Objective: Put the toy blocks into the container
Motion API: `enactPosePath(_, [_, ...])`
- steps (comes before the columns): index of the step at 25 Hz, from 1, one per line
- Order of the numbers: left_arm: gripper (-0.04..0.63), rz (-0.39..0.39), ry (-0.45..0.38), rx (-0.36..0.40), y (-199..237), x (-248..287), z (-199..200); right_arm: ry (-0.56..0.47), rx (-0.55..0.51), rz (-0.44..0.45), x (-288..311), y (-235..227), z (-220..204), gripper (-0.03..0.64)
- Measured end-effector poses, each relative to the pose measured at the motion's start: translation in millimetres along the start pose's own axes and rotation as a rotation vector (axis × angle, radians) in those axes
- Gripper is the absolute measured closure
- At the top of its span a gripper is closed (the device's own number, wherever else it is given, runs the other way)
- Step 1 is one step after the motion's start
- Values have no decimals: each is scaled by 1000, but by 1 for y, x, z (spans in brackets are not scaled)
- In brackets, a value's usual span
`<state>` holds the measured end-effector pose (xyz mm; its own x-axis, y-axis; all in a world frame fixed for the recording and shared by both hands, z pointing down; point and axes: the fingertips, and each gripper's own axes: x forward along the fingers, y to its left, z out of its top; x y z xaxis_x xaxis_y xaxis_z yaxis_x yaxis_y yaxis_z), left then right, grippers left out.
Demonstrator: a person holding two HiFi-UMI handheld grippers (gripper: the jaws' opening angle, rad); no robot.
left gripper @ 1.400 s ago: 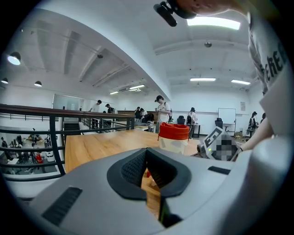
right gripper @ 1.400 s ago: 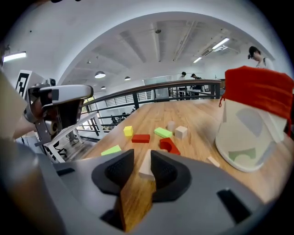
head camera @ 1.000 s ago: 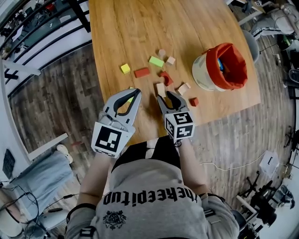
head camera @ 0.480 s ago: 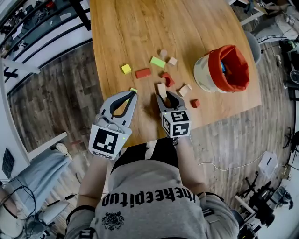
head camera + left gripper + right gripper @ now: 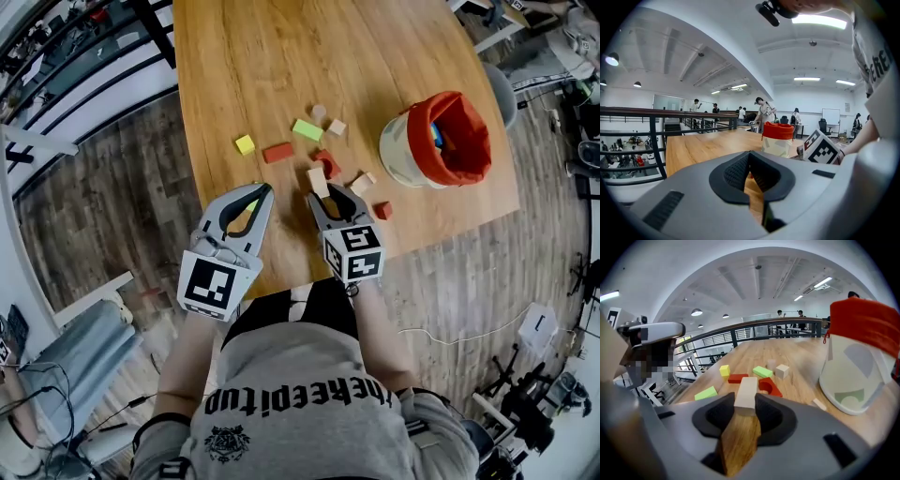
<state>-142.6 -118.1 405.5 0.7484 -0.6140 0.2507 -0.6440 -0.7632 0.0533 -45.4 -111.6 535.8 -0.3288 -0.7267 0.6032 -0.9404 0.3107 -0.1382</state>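
Right tool (image 5: pixel 325 195) jaws have just been closing, pads against the pale block (image 5: pixel 319 179) on the bench (image 5: pixel 281 56). Left tool (image 5: pixel 263 190) has its jaws together, empty. Red-rimmed container (image 5: pixel 469 112), at the frame's right, holds a blue piece (image 5: pixel 440 133).

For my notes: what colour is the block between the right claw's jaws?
Pale beige, like bare wood. The block shows best in the right gripper view.

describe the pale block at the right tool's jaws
The block is a pale, unpainted-looking wooden bar, oblong with flat faces. It lies flat on the table, long axis pointing away from the right tool, its near end between the jaws, which have just been closing; the pads seem to touch both its sides. A red arch lies just beyond it to the right; whether they touch is unclear.
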Motion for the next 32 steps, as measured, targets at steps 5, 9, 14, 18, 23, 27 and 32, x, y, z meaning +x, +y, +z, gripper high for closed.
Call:
enactPosePath(5, [581,-25,-16,12,-13,12,11,-68,-18,19,-22,-1,31,469])
enactPosePath(9, [581,-54,-24,19,-27,24,19,-114,-20,27,-41,-7,53,469])
enactPosePath(14, [581,-94,-34,30,-44,41,28,-170,-25,15,-66,-20,73,469])
enactPosePath(18, [581,-132,-47,44,-62,59,37,-218,-25,-9,-88,-37,89,469])
enactPosePath(23, [581,-182,-64,60,-89,82,51,-259,-33,-49,-115,-64,102,469])
enactPosePath(27, [581,-216,-73,73,-108,97,59,-280,-37,-78,-133,-83,107,469])
enactPosePath(32, [581,-252,-84,88,-130,114,71,-303,-28,-114,-154,-106,111,469])
